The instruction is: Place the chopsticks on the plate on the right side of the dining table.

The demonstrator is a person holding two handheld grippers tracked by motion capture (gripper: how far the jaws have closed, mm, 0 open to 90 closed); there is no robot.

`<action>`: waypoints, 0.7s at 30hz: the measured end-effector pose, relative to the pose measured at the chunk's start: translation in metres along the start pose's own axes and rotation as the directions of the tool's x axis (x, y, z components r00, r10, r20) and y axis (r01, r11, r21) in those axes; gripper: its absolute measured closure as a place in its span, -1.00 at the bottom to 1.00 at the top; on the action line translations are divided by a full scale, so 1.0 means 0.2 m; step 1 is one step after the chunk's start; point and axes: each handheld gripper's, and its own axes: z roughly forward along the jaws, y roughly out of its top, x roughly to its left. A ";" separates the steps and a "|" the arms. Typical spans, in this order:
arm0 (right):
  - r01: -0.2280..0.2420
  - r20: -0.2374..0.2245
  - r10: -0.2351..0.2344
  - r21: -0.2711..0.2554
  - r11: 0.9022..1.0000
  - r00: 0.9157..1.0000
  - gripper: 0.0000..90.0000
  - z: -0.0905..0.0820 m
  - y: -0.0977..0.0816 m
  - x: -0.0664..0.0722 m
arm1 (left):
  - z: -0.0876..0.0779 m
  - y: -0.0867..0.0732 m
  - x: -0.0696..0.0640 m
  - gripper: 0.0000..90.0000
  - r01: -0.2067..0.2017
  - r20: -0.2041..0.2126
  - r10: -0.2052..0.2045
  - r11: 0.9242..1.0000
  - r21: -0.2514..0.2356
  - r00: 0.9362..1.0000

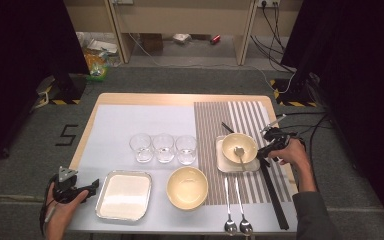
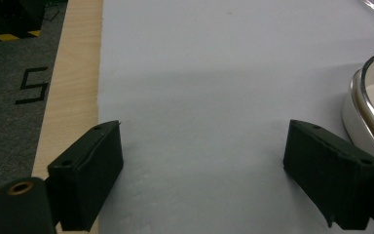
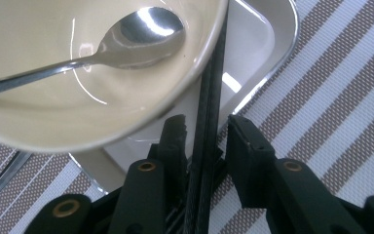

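My left gripper [image 1: 94,186] rests at the near left corner of the counter [image 1: 145,100], jaws spread wide with nothing between them, just pale blue mat [image 2: 214,97] under them. Just to its right sits the steel tray [image 1: 124,195]; in the left gripper view its rim [image 2: 365,97] curves in beside my right-hand jaw.

Over on the other side, my right gripper [image 1: 266,150] is down on the striped mat [image 1: 215,120], right at the edge of the small white dish [image 1: 221,162]. Between its jaws runs the black rod [image 3: 208,122], thin and dark. One jaw lies against the rod, the other stands a little off it, so the gripper is narrow but not pressing; the rod sits loose in the gap. In the high view the black rod [image 1: 272,192] stretches back toward me along the counter's right side and onward past the bowl.

Just left of that gripper is the cream bowl [image 1: 239,146] on the white dish, a spoon [image 1: 239,153] lying in it; the right gripper view shows the spoon's head [image 3: 141,29] resting in the bowl's [image 3: 78,122] bottom.

Nearer me, left of the right gripper, two more spoons [image 1: 228,205] lie side by side, then a second cream bowl [image 1: 187,187]. Beyond that, three clear glasses [image 1: 163,148] stand in a row.
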 end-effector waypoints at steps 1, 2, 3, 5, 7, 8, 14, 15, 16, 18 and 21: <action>0.003 0.002 -0.003 -0.012 1.000 1.000 0.47 -0.01 -0.01 0.00 | 0.00 0.00 0.00 -0.70 0.000 0.000 0.000 1.000 0.000 1.000; -0.004 0.003 0.004 -0.019 1.000 1.000 0.46 -0.02 -0.03 0.00 | 0.00 0.00 0.00 -0.70 0.000 0.000 0.000 1.000 0.000 1.000; -0.004 0.002 0.004 -0.017 1.000 1.000 0.43 -0.03 -0.04 0.01 | 0.00 0.00 0.00 -0.70 0.000 0.000 0.000 1.000 0.000 1.000; 0.007 0.005 -0.007 -0.018 1.000 1.000 0.42 -0.04 -0.07 0.01 | 0.00 0.00 0.00 -0.70 0.000 0.000 0.000 1.000 0.000 1.000; 0.014 0.008 -0.014 -0.029 0.999 1.000 0.43 -0.06 -0.10 0.01 | 0.00 0.00 0.00 -0.70 0.000 -0.004 0.000 1.000 -0.004 1.000; 0.006 0.006 -0.006 -0.028 1.000 1.000 0.44 -0.06 -0.11 0.01 | 0.00 0.00 0.00 -0.70 0.000 -0.001 0.000 1.000 0.000 1.000; 0.045 0.008 -0.044 -0.007 0.999 0.999 0.59 -0.04 -0.13 0.01 | 0.00 0.00 0.00 -0.70 -0.001 -0.001 0.001 1.000 0.001 1.000; 0.040 0.007 -0.040 0.004 0.999 0.999 0.61 -0.03 -0.13 0.02 | 0.00 0.00 0.00 -0.70 0.000 -0.002 0.000 1.000 -0.001 1.000; 0.054 0.009 -0.054 0.002 0.999 0.999 0.64 -0.03 -0.12 0.01 | 0.00 0.00 0.00 -0.70 0.000 -0.001 0.000 1.000 0.000 1.000; 0.048 0.004 -0.048 0.003 0.999 0.999 0.68 -0.03 -0.11 0.01 | 0.00 0.00 0.00 -0.70 0.000 -0.002 0.000 1.000 -0.002 1.000; 0.053 0.005 -0.054 0.015 0.998 0.999 0.72 -0.02 -0.09 0.01 | 0.00 0.00 0.00 -0.70 0.000 -0.001 0.000 1.000 0.000 1.000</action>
